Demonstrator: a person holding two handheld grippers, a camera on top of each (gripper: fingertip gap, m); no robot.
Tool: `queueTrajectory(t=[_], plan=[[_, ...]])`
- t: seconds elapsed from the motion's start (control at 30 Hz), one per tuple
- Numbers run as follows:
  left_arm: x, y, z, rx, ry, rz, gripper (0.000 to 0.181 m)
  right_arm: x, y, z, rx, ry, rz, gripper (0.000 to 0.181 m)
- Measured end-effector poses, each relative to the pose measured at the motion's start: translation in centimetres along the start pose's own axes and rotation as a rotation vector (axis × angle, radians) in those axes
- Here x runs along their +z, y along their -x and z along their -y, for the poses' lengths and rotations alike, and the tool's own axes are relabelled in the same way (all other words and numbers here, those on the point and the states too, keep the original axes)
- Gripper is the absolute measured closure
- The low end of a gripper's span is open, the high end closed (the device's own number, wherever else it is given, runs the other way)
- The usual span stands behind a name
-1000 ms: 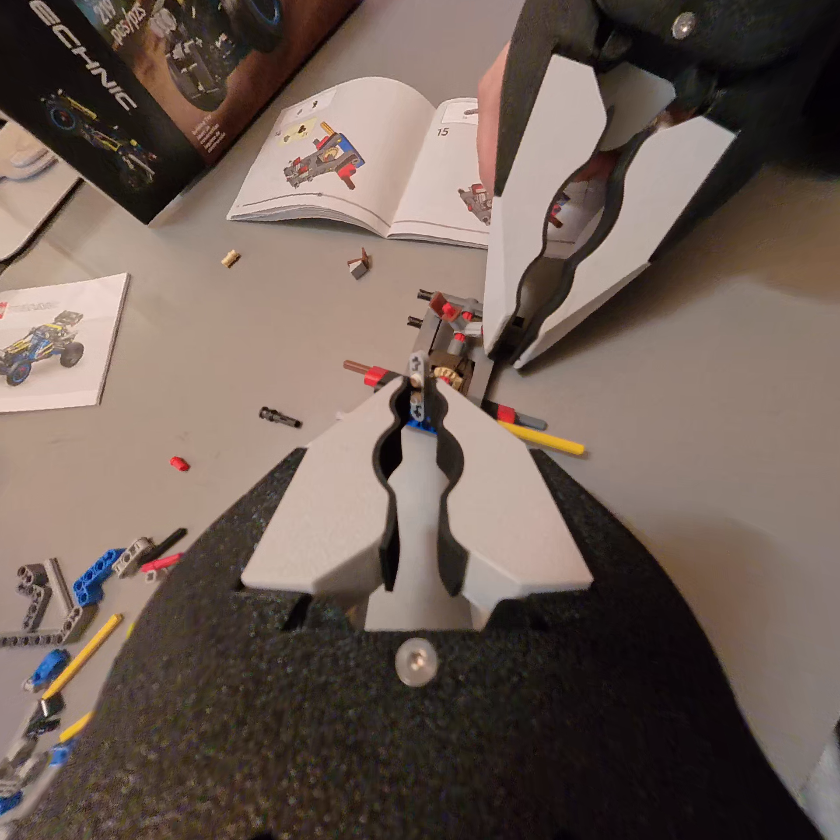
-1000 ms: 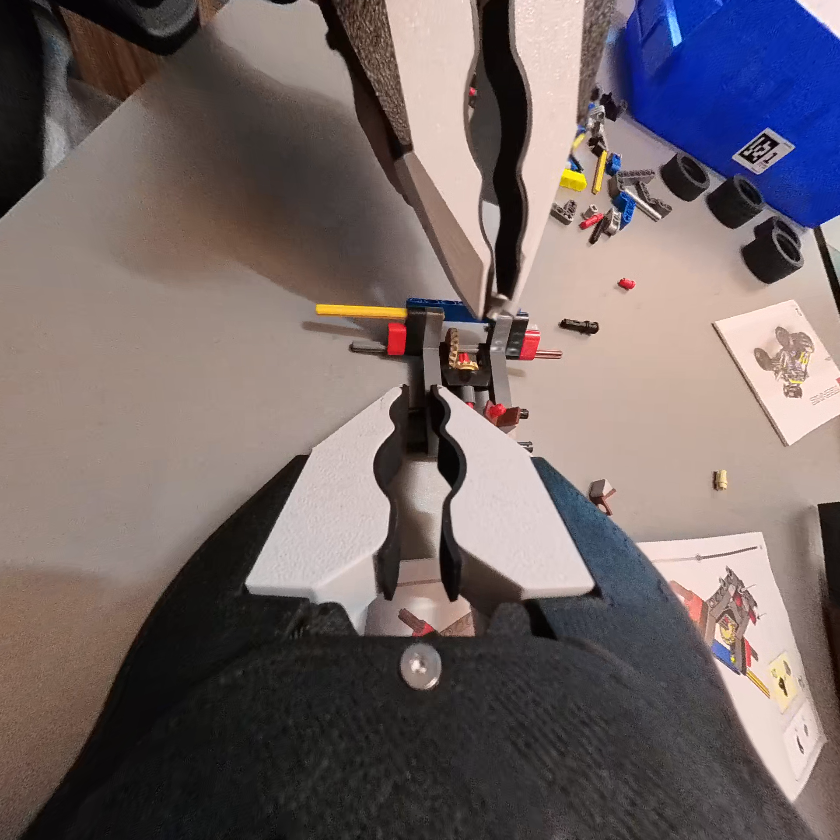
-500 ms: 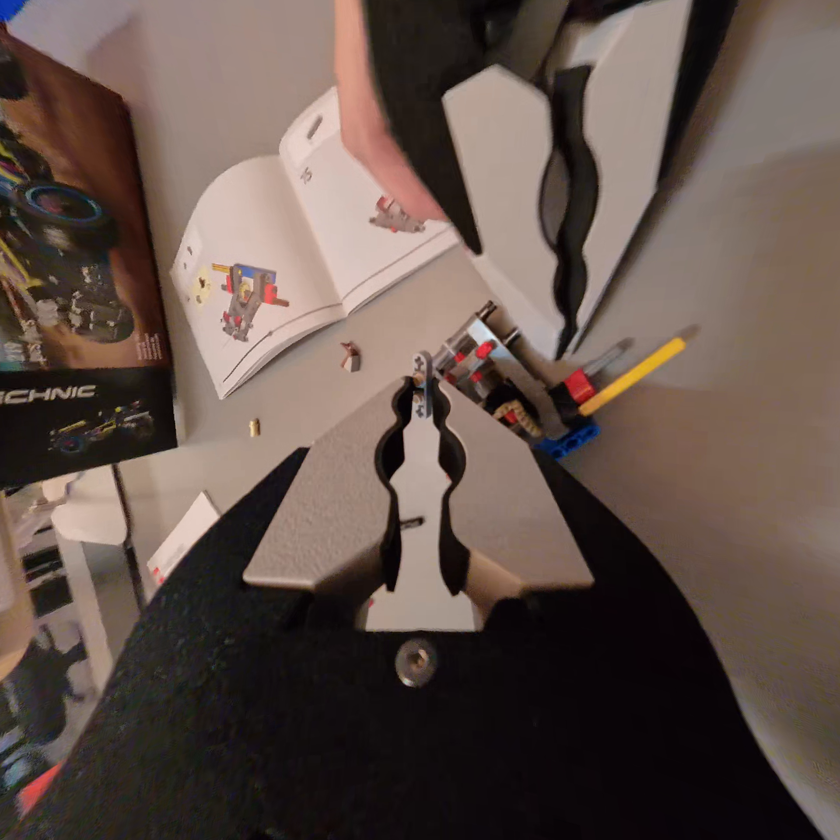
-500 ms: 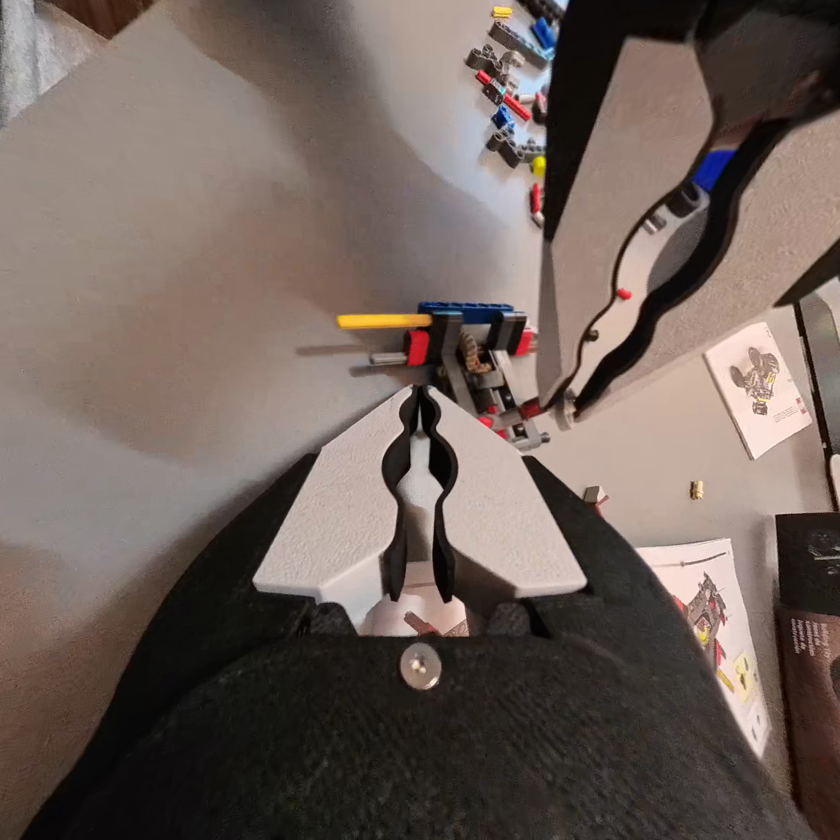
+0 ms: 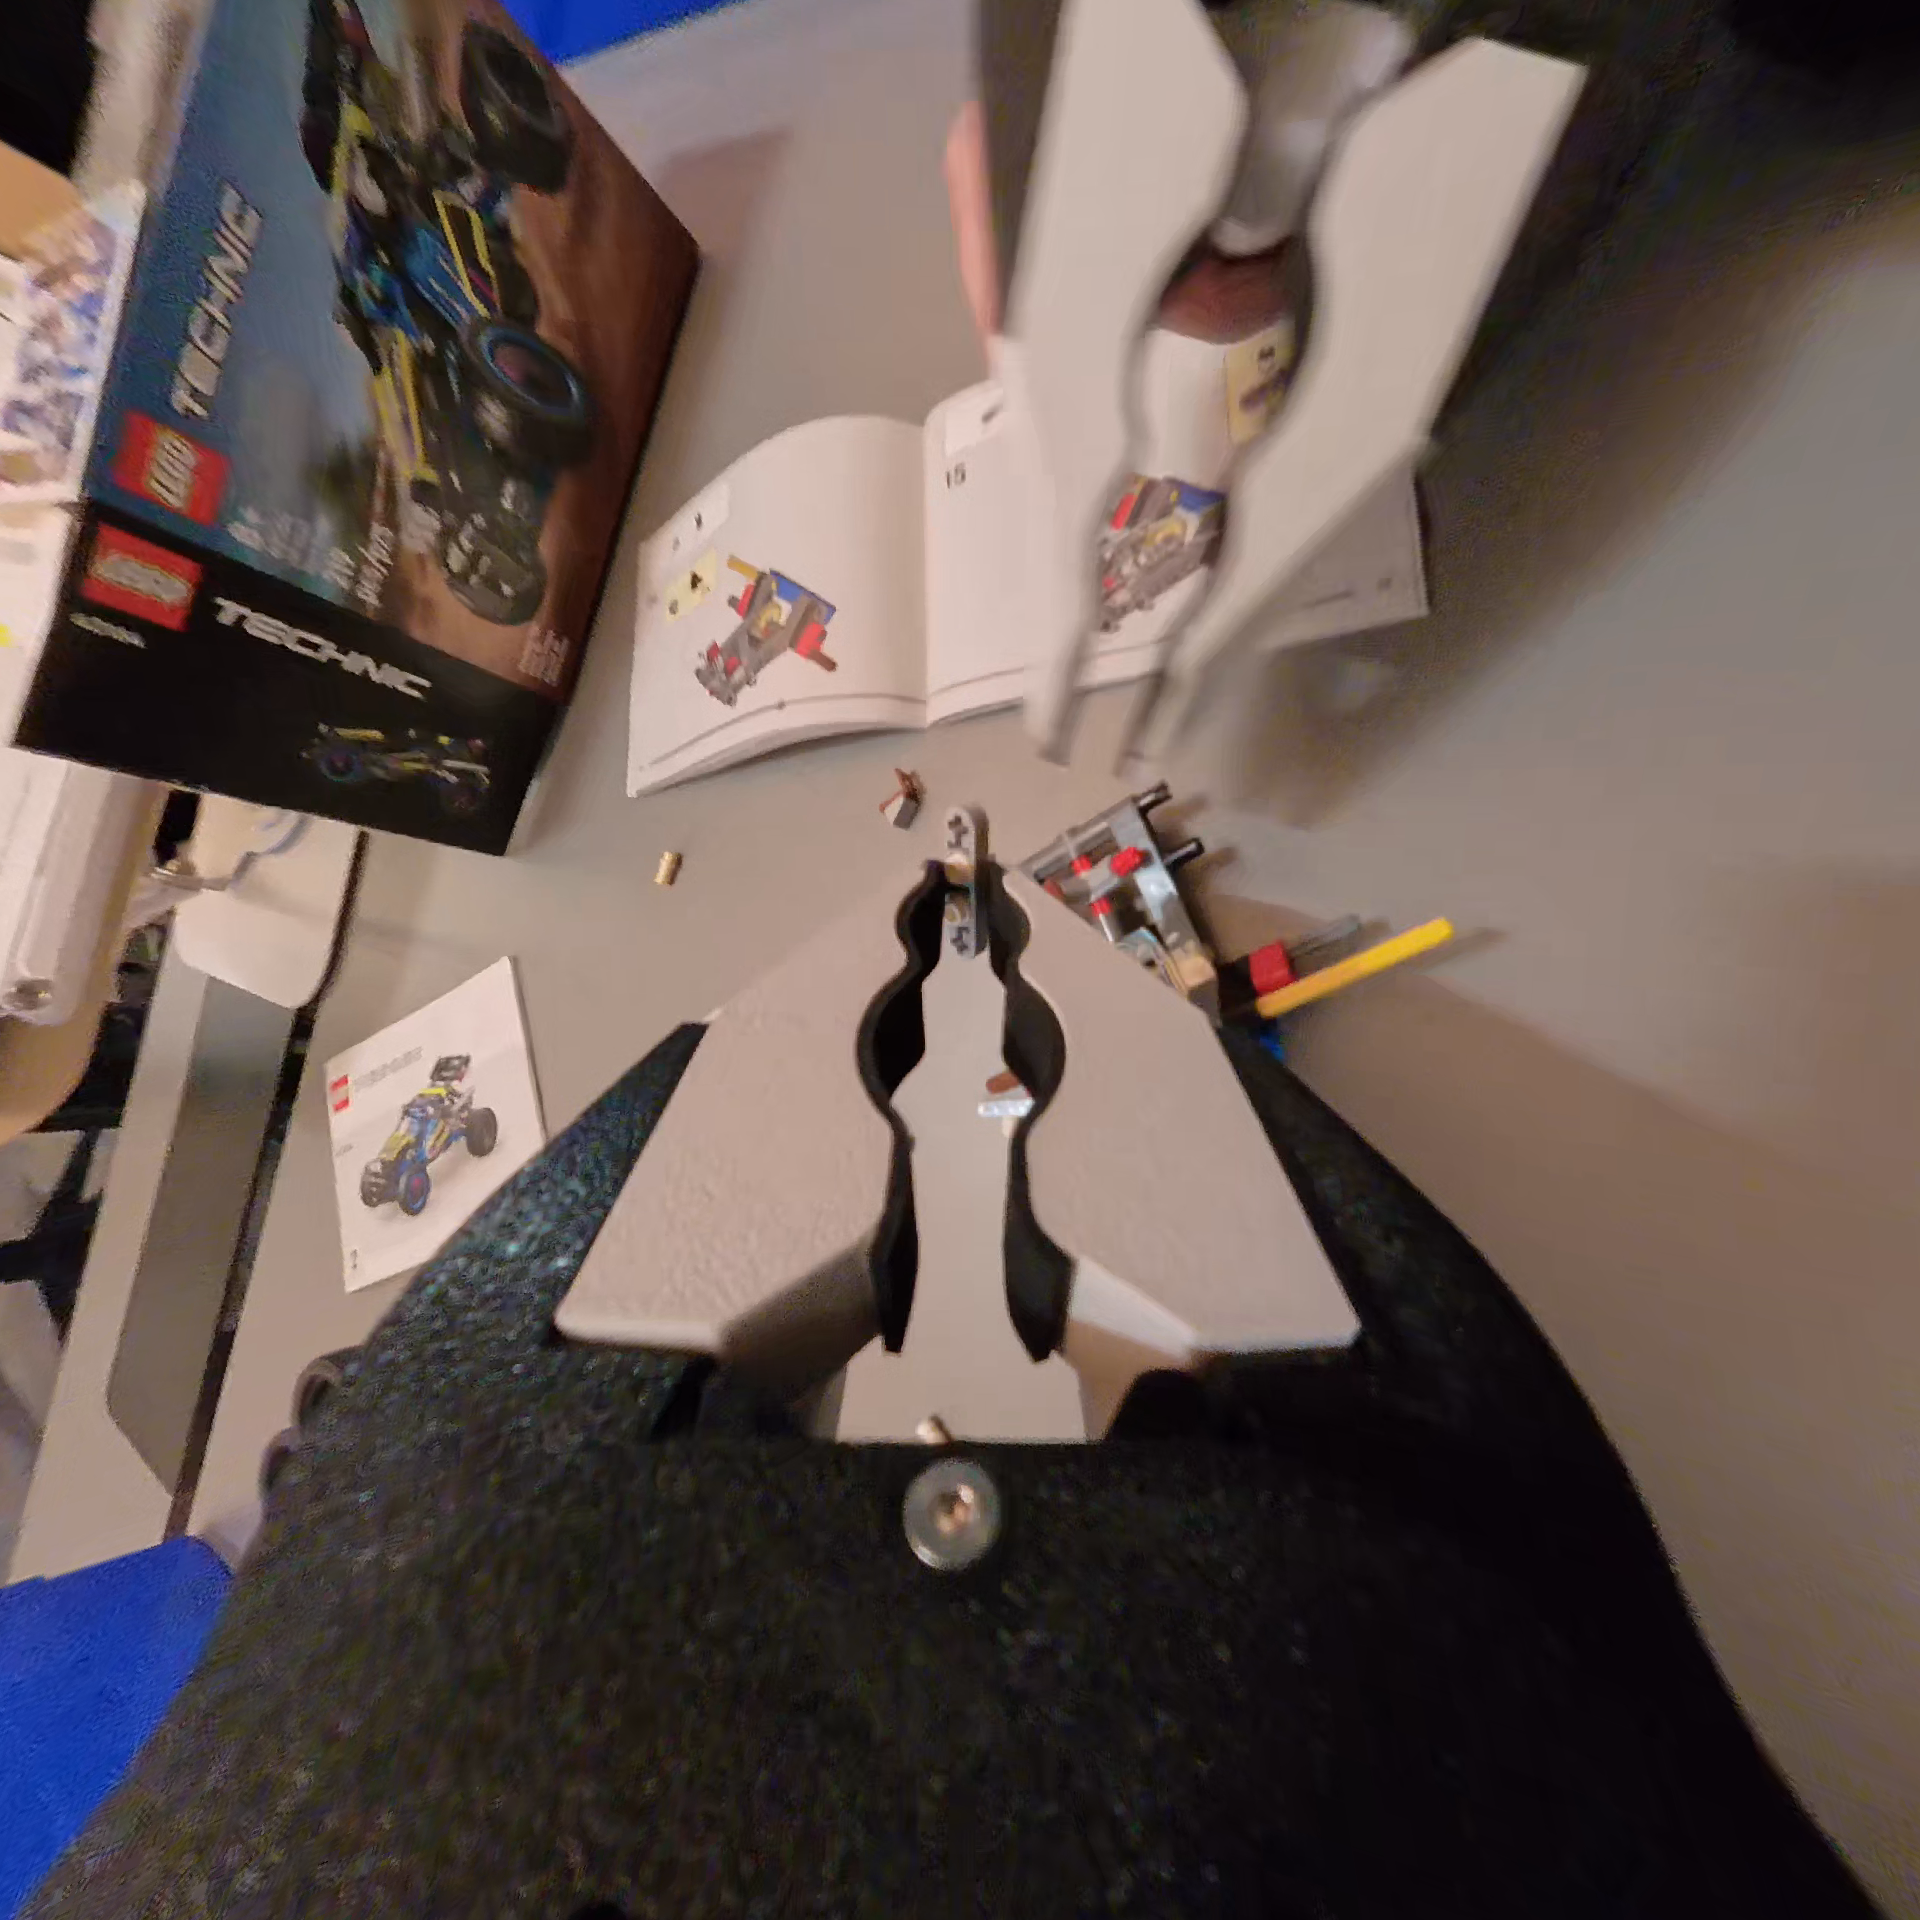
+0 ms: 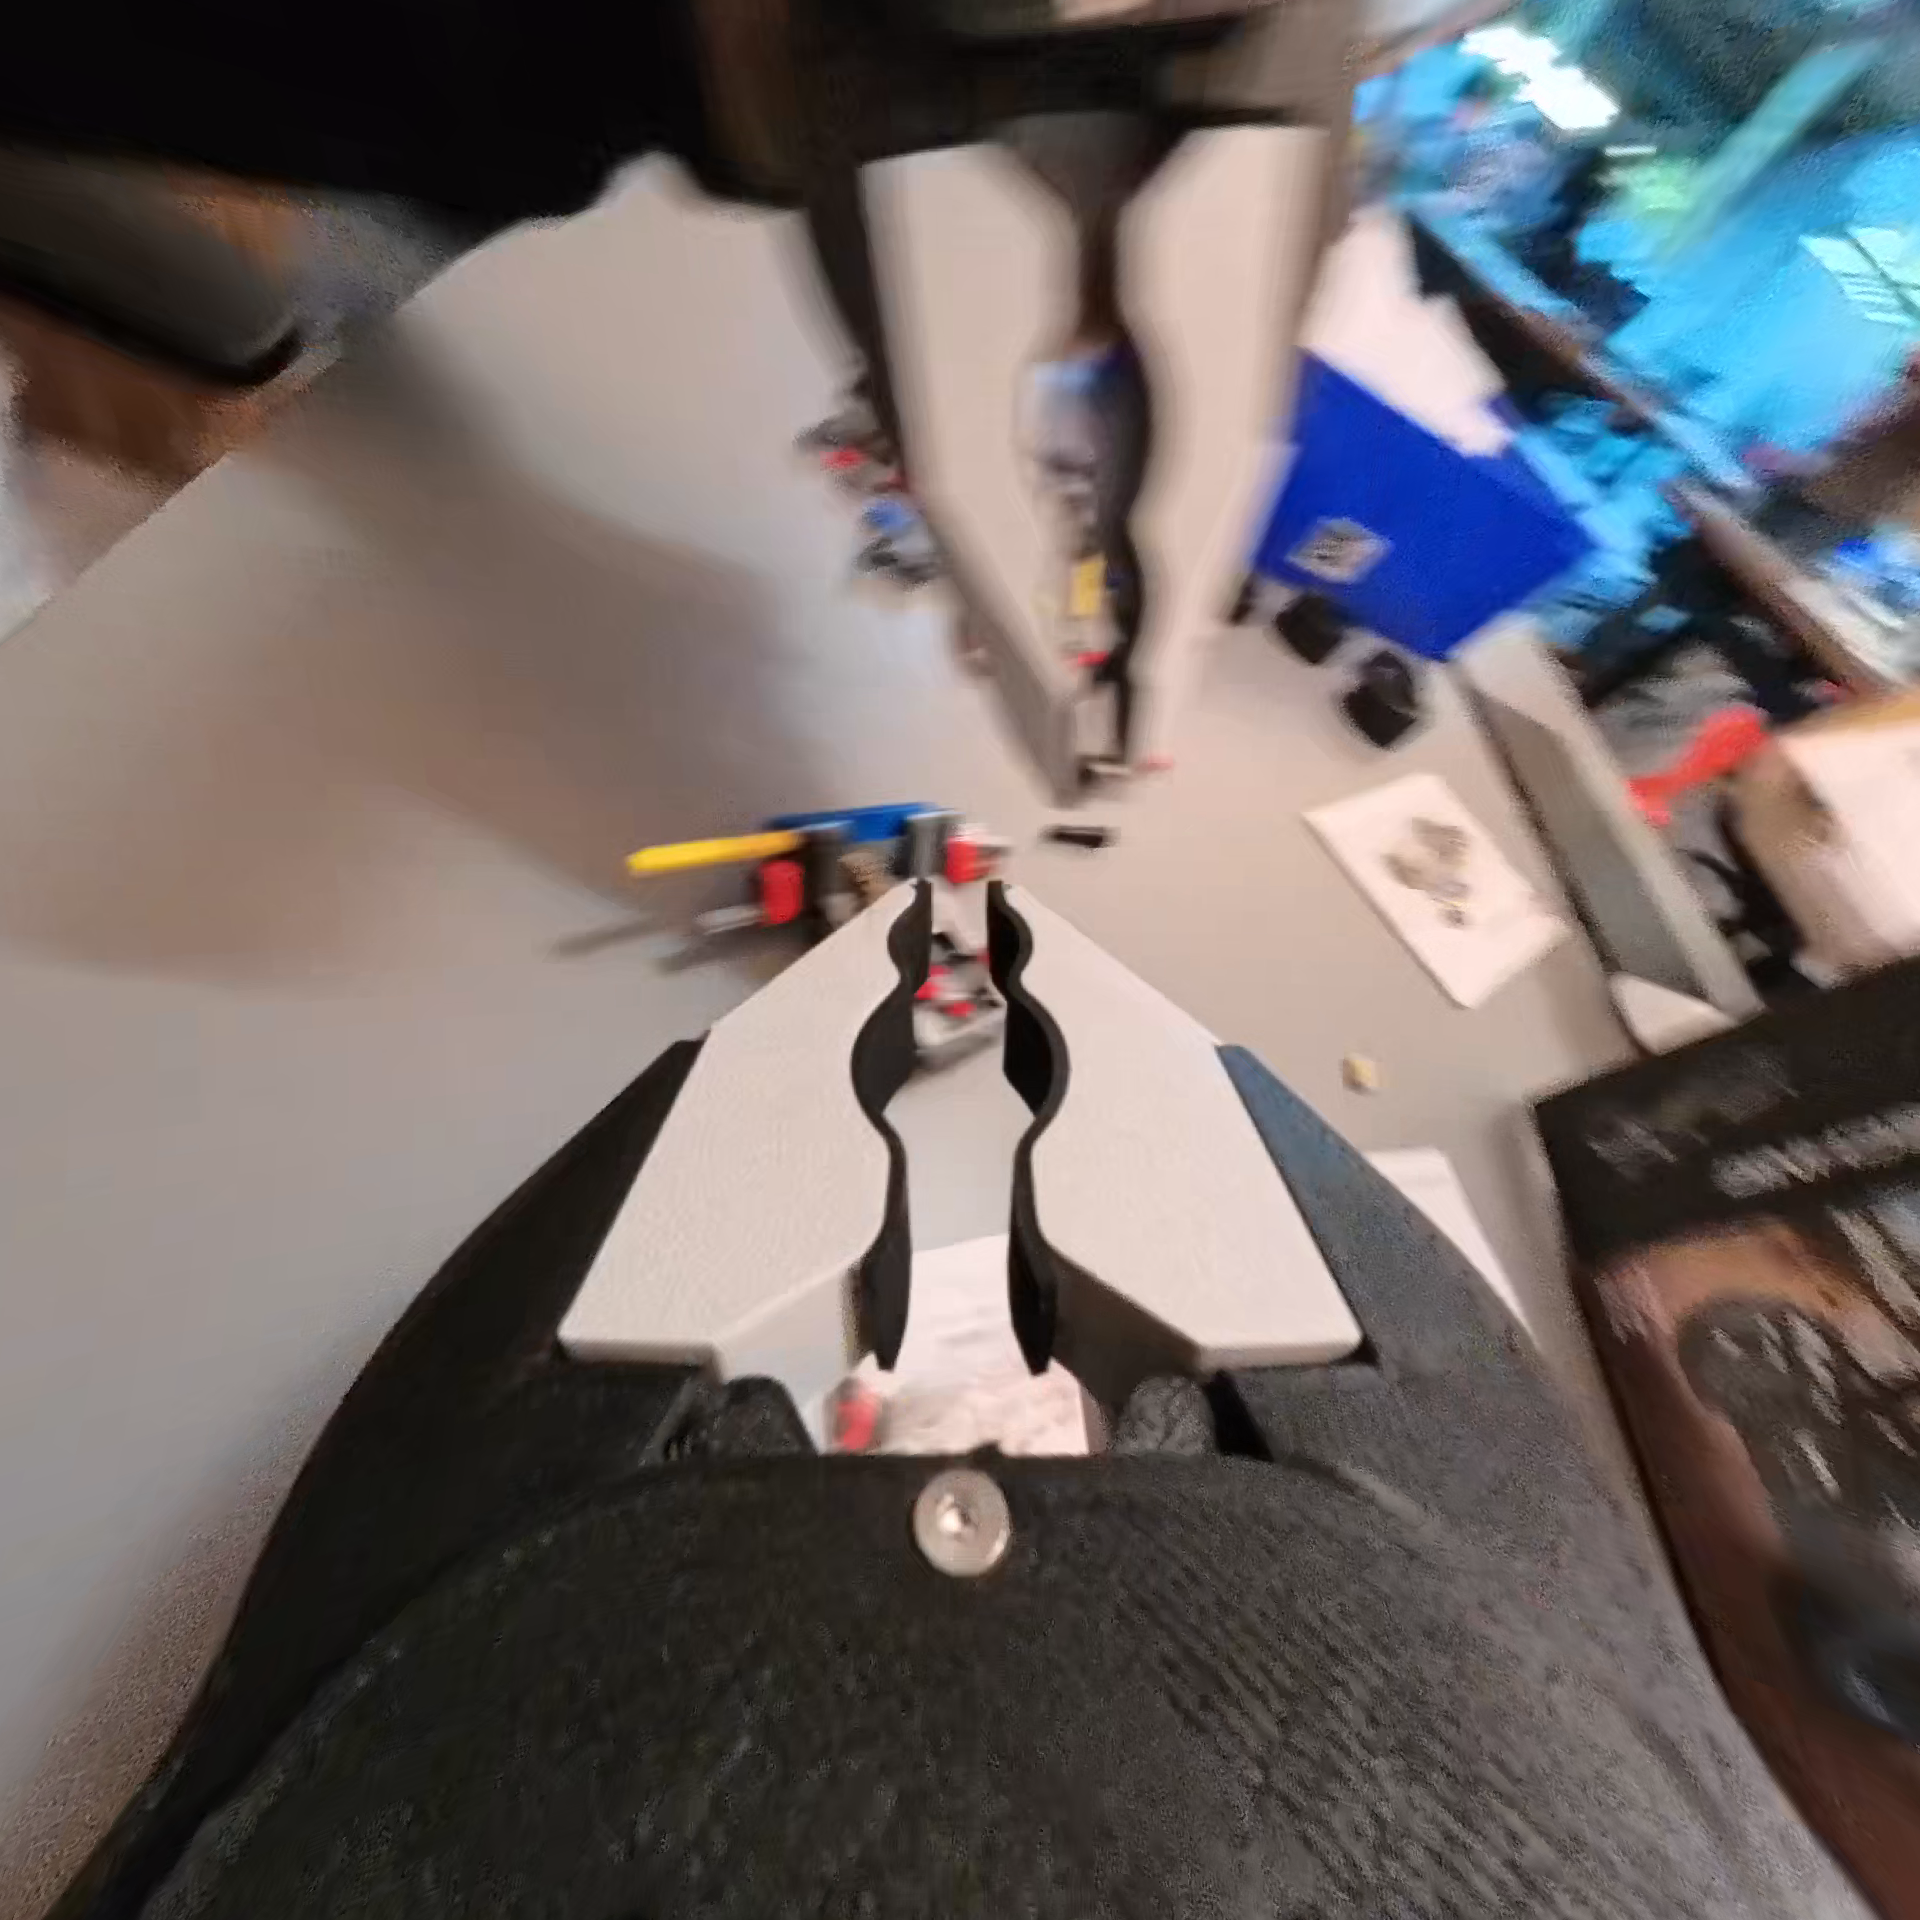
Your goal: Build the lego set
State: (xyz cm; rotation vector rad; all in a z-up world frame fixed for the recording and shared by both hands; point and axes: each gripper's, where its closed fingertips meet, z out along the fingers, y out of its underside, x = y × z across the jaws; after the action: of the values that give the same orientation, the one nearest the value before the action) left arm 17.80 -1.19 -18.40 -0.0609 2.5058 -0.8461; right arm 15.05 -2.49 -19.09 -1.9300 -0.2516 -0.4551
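My left gripper (image 5: 964, 891) is shut on a small light grey lego beam (image 5: 966, 831) and holds it above the table, just left of the partly built assembly (image 5: 1127, 899). The assembly lies on the grey table with a yellow axle (image 5: 1351, 964) sticking out of it. My right gripper (image 6: 954, 888) is slightly open and empty, raised just short of the assembly (image 6: 862, 862). It also shows in the left wrist view (image 5: 1101, 743), above the assembly. The right wrist view is blurred.
An open instruction booklet (image 5: 821, 603) and the lego box (image 5: 343, 416) lie beyond the assembly. A small brown-grey piece (image 5: 902, 805), a tan piece (image 5: 668, 865) and a small booklet (image 5: 431, 1122) lie nearby. A blue bin (image 6: 1423, 520), black tyres (image 6: 1382, 696) and loose parts (image 6: 894, 520) sit behind. The tips of both grippers are at nearly the same place.
My right gripper let go of the assembly, pulled back and now stands slightly open. My left gripper lifted and swung away from the assembly with the grey beam still in it.
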Motion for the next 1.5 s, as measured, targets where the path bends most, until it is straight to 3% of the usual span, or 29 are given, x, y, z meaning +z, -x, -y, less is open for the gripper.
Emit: queueTrajectory(t=[0.03,0.17,0.27,0.37,0.6,0.73,0.97,1.1,1.4,1.5], plan=[[-0.1,-0.1,0.4,0.008,-0.015,0.020,0.176,-0.6,-1.7,0.3,0.072,-0.028,-0.072,0.172],[-0.5,-0.1,1.5,0.055,-0.036,0.106,0.176,-1.7,-3.4,1.9,0.324,-0.180,-0.082,0.156],[-0.6,-0.2,1.8,0.103,-0.016,0.146,0.176,-1.4,-2.7,2.2,0.313,-0.187,-0.056,0.154],[-0.6,-0.2,2.0,0.145,-0.002,0.174,0.176,-1.1,-2.2,2.6,0.303,-0.199,-0.039,0.166],[-0.4,-0.7,2.4,0.208,-0.017,0.172,0.176,-0.7,-1.9,2.1,0.310,-0.180,-0.023,0.176],[-0.1,-1.2,2.0,0.213,-0.027,0.102,0.175,-0.6,-1.4,1.6,0.259,-0.150,0.000,0.177],[-0.2,-3.3,1.5,0.090,-0.112,-0.236,0.174,-0.1,0.1,1.3,0.184,-0.124,0.071,0.177],[-0.2,-3.4,1.4,0.051,-0.133,-0.330,0.177,0.0,0.4,1.2,0.158,-0.118,0.081,0.177],[0.8,-2.7,0.7,-0.084,-0.075,-0.331,0.176,-0.4,-0.9,0.9,0.219,-0.126,0.023,0.168],[0.8,-2.7,1.1,-0.077,-0.088,-0.318,0.176,-0.2,-0.6,0.7,0.229,-0.109,0.041,0.176]])
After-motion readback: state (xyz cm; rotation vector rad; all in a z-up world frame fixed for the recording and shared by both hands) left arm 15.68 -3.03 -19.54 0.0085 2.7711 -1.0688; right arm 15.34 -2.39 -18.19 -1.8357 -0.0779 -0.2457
